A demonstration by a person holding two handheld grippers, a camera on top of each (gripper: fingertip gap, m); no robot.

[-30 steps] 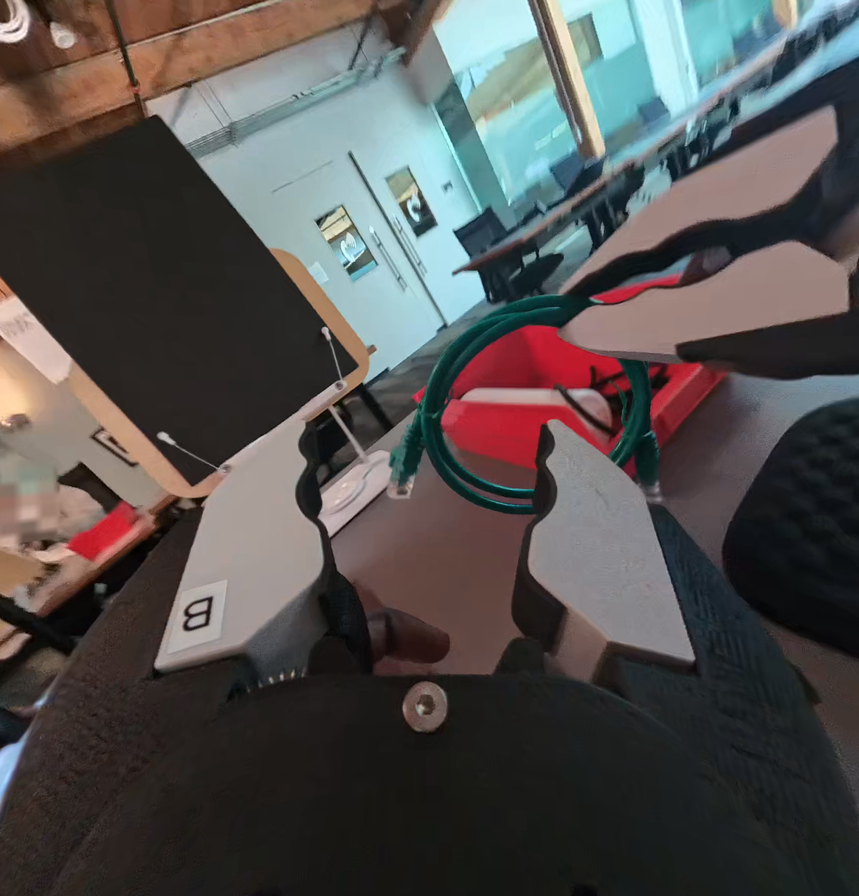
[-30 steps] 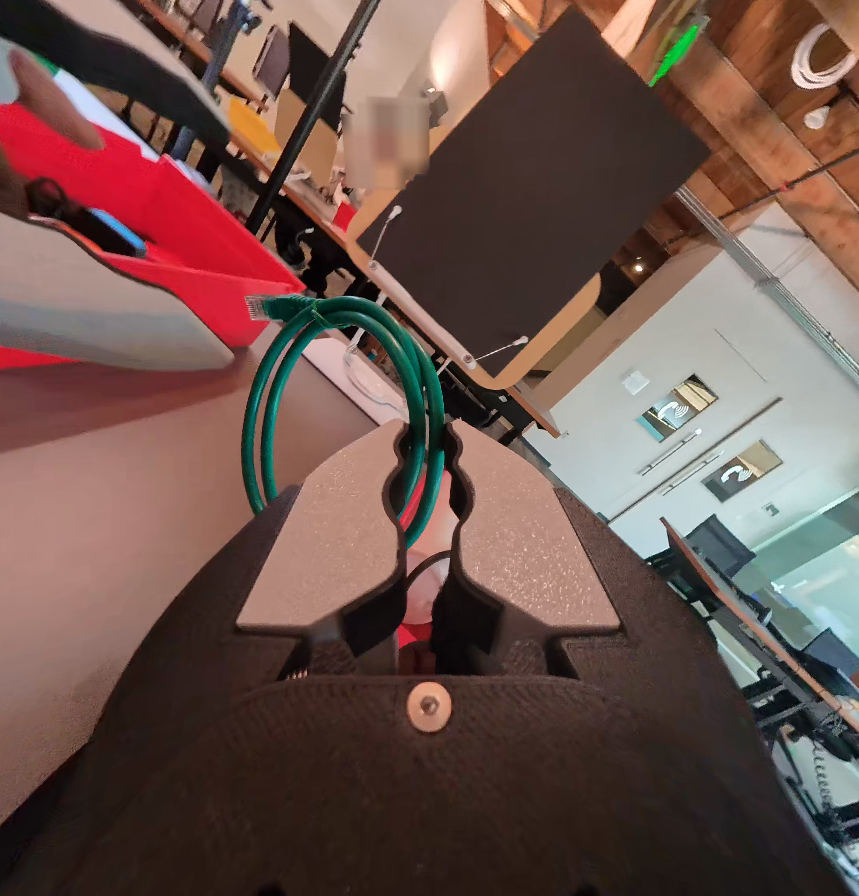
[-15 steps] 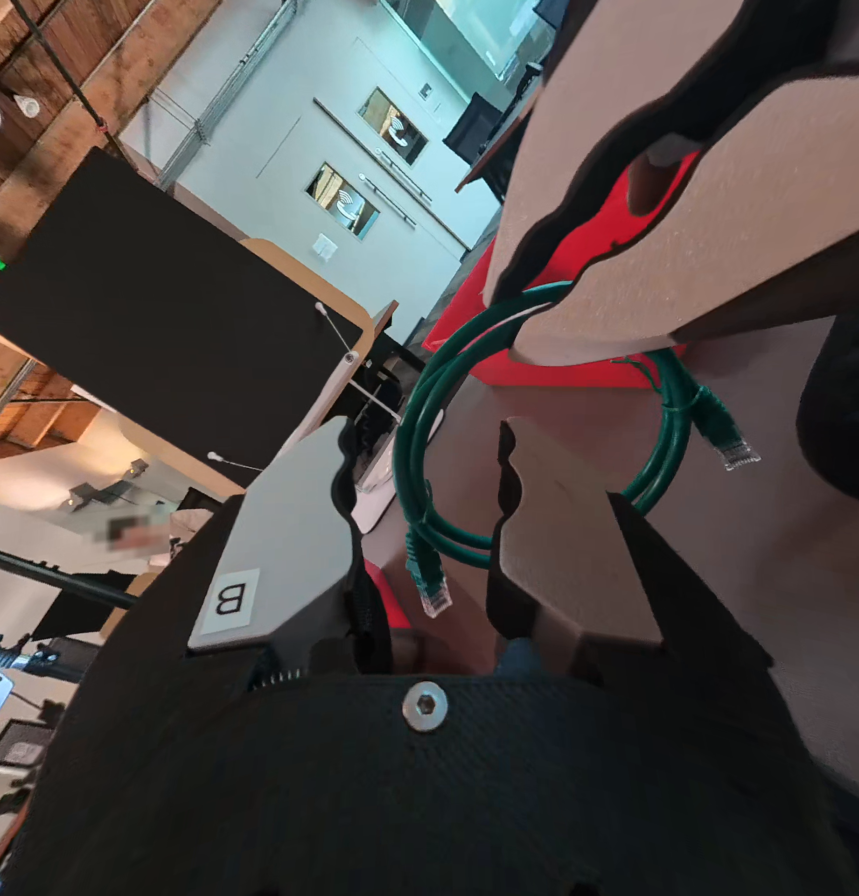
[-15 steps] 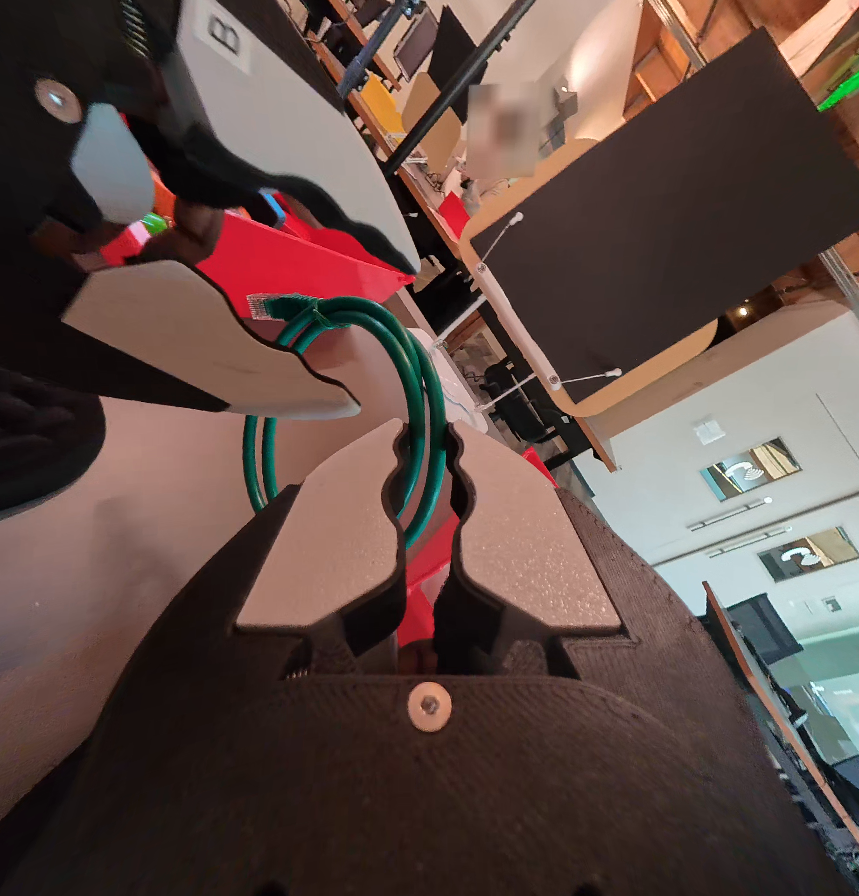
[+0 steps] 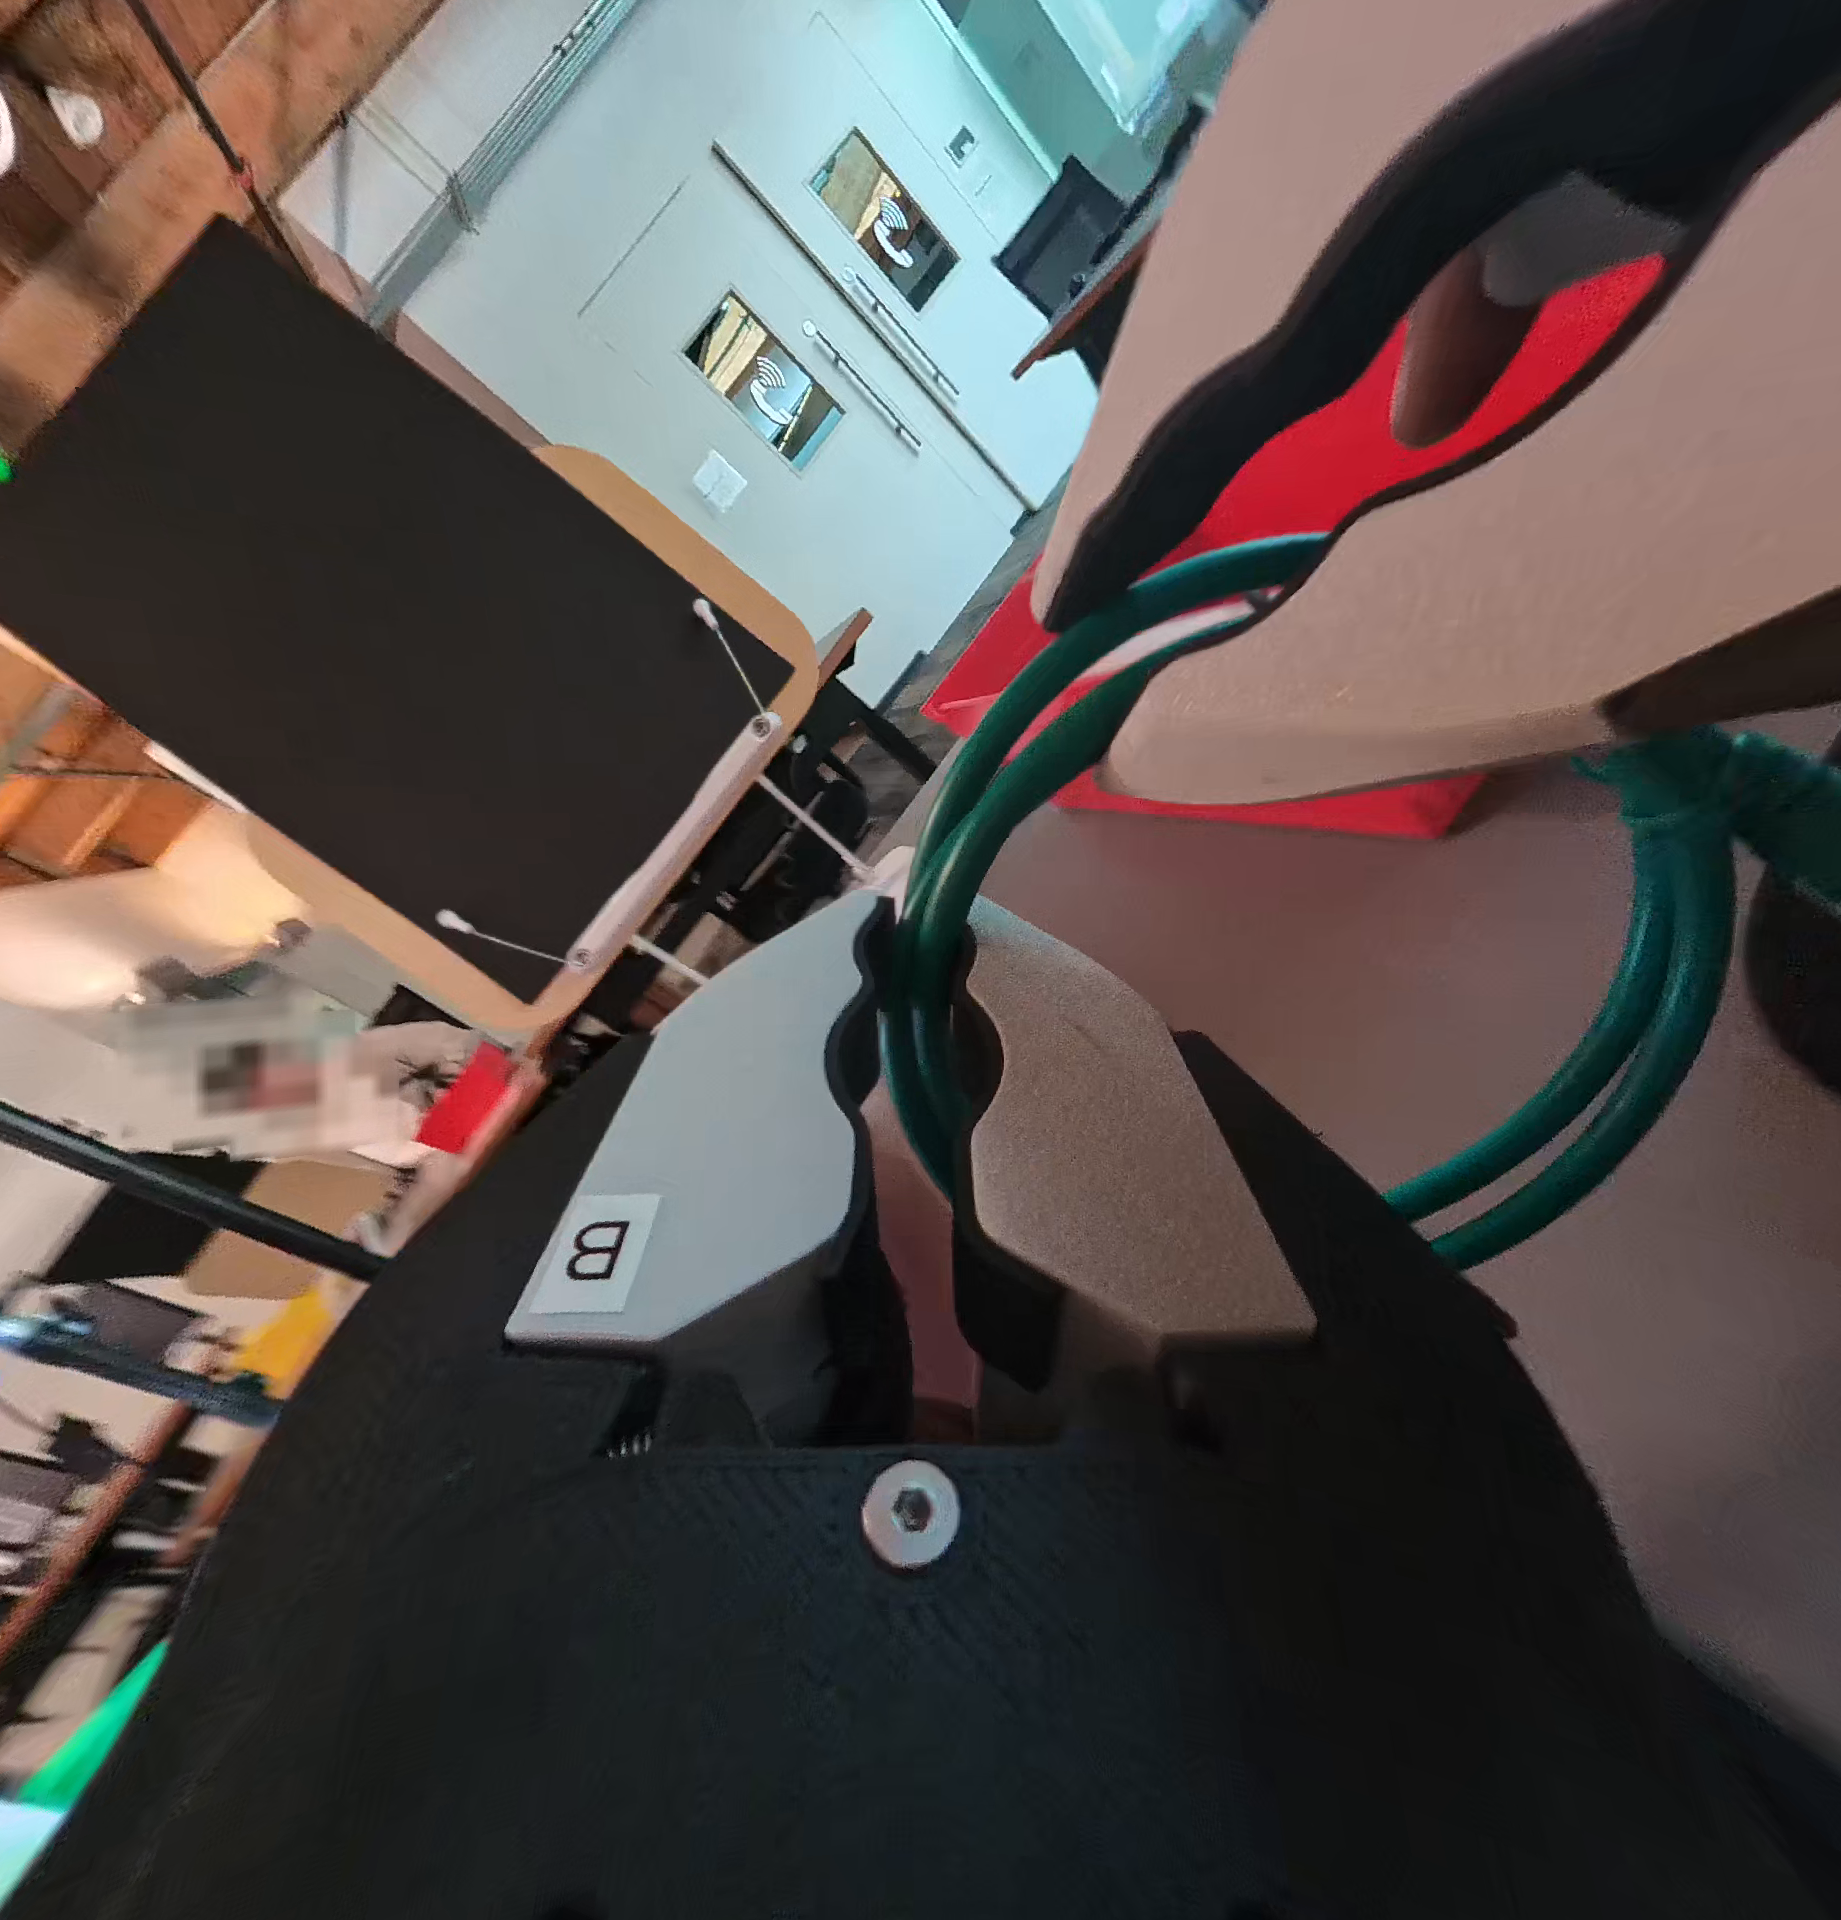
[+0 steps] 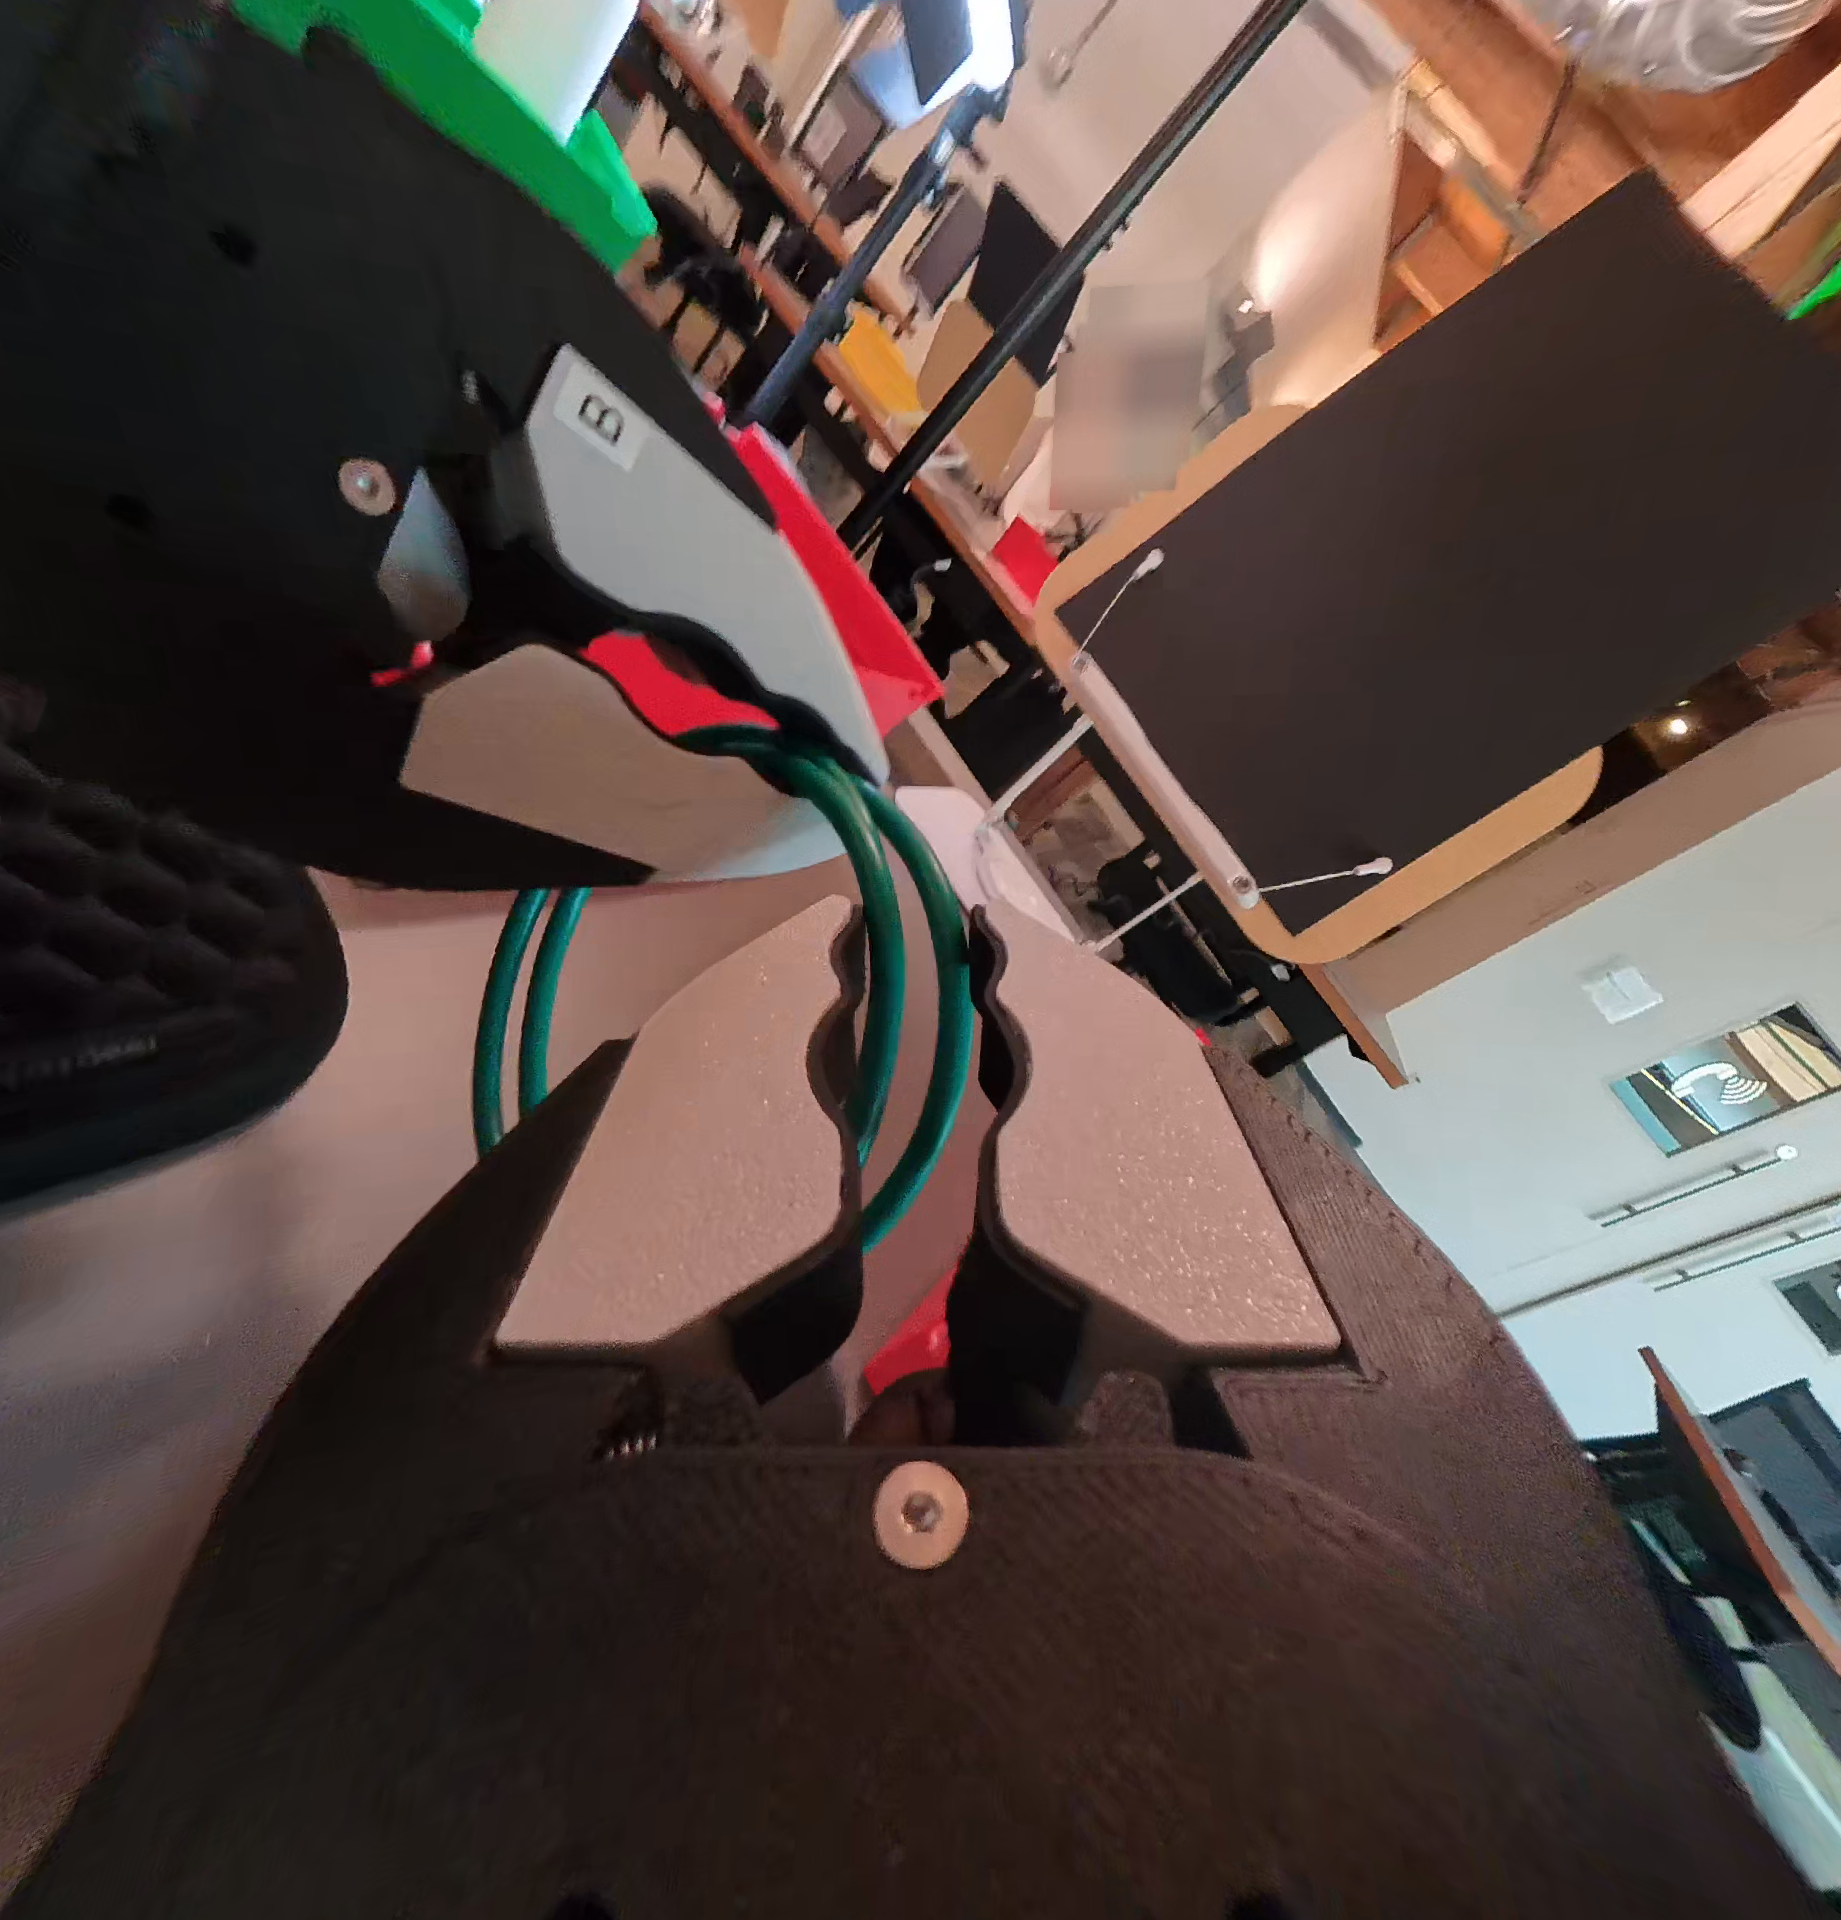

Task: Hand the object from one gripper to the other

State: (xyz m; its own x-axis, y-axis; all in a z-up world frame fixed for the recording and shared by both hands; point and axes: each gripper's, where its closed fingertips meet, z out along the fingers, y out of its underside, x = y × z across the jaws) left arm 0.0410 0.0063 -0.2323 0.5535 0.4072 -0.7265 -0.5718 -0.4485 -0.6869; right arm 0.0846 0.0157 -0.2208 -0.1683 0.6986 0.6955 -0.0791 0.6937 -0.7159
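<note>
Both tools are set on one thing at this moment: the coiled green cable (image 5: 931, 997), held in the air above the tabletop (image 5: 1311, 956). The left tool (image 5: 921, 940) is seen pinched narrow on the two strands of the coil, which pass between its tips. The right tool (image 6: 911, 925) is parted slightly, and the strands (image 6: 895, 977) run through its gap with slack visible beside them; whether any grip remains there cannot be told for certain. The coil hangs as a loop between the two tools, its plane roughly on edge, with the left tool at one arc and the right tool just beside it on the neighbouring arc. A plug end (image 5: 1820, 831) dangles near the right tool. It is judged that the handover turns on the right tool being drawn back along its own fingers, away from the loop, so that the strands are not snagged.
</note>
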